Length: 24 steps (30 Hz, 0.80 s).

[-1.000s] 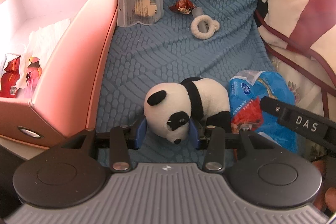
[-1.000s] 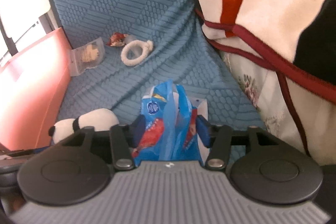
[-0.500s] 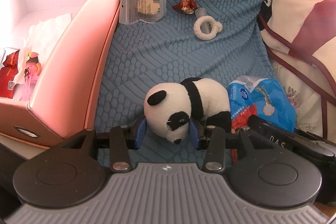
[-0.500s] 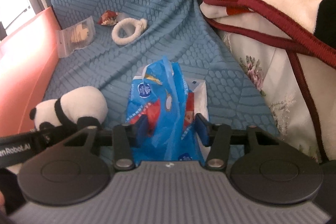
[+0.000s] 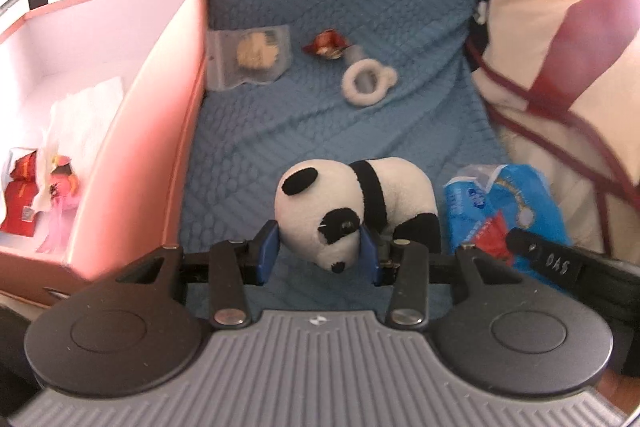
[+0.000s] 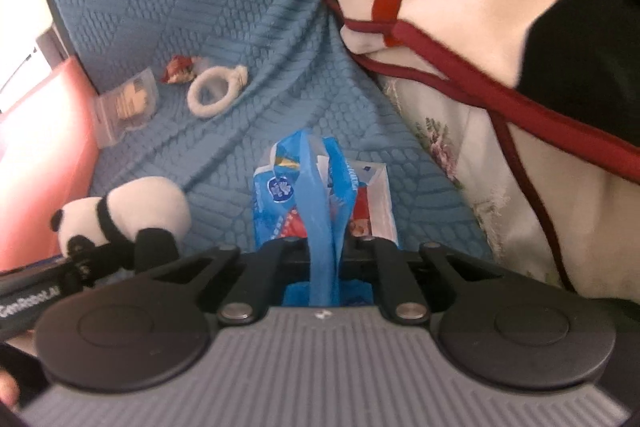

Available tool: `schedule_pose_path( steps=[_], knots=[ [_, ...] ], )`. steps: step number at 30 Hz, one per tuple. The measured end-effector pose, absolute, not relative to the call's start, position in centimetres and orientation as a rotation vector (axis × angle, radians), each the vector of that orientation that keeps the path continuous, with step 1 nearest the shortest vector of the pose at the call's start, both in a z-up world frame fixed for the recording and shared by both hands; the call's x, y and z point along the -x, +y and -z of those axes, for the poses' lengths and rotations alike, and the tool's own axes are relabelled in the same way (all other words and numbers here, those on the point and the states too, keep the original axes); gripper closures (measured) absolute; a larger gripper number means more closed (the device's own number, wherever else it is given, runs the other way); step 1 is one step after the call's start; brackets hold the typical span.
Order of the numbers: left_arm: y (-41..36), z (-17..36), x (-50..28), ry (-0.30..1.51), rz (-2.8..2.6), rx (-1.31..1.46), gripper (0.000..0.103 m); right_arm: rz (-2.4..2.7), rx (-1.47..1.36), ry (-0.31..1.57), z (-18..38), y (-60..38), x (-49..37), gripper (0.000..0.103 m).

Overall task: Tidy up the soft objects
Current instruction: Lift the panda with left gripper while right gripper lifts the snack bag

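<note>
A black and white plush panda [image 5: 356, 203] is on the blue quilted seat cover [image 5: 340, 7]. My left gripper [image 5: 318, 253] is shut on the panda's head, a blue pad at each side. The panda also shows in the right wrist view [image 6: 132, 215]. A blue plastic tissue pack [image 5: 504, 203] lies right of the panda. My right gripper [image 6: 322, 247] is shut on the pack's crumpled blue wrapper [image 6: 316, 195], its jaws close together. The right gripper also shows in the left wrist view [image 5: 560, 263].
An open pink box [image 5: 132, 115] stands at the left with paper and red packets inside. A clear packet [image 5: 252, 55], a red wrapper [image 5: 328, 45] and a white fabric ring [image 5: 366, 87] lie farther back. A cream and red blanket [image 5: 560, 67] fills the right side.
My right gripper has closed tight on the tissue pack's wrapper. My left gripper has kept its hold on the panda and both views have drawn back slightly.
</note>
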<state>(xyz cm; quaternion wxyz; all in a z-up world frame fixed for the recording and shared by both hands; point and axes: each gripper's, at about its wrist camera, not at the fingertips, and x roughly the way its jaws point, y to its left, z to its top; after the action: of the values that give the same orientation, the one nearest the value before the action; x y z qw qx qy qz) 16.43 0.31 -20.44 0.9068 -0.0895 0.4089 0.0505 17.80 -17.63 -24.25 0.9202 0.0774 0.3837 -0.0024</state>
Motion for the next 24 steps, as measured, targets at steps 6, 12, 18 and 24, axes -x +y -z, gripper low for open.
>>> schedule_pose_path(
  steps=[6,12,18,24],
  knots=[
    [0.2,19.0,-15.9,0.842,-0.065,0.228,0.055,-0.049,-0.151,0.779,22.8,-17.5,-16.7,0.094],
    [0.1,18.0,-14.8,0.862,-0.046,0.245,0.054,-0.101,-0.15,0.79,21.7,-17.0,-15.5,0.094],
    [0.3,16.2,-13.8,0.849,-0.033,0.247,0.054,-0.136,-0.166,0.78,20.0,-17.1,-14.4,0.094],
    [1.6,14.0,-12.8,0.822,-0.023,0.269,0.055,-0.153,-0.164,0.734,17.3,-16.9,-13.8,0.094]
  ],
)
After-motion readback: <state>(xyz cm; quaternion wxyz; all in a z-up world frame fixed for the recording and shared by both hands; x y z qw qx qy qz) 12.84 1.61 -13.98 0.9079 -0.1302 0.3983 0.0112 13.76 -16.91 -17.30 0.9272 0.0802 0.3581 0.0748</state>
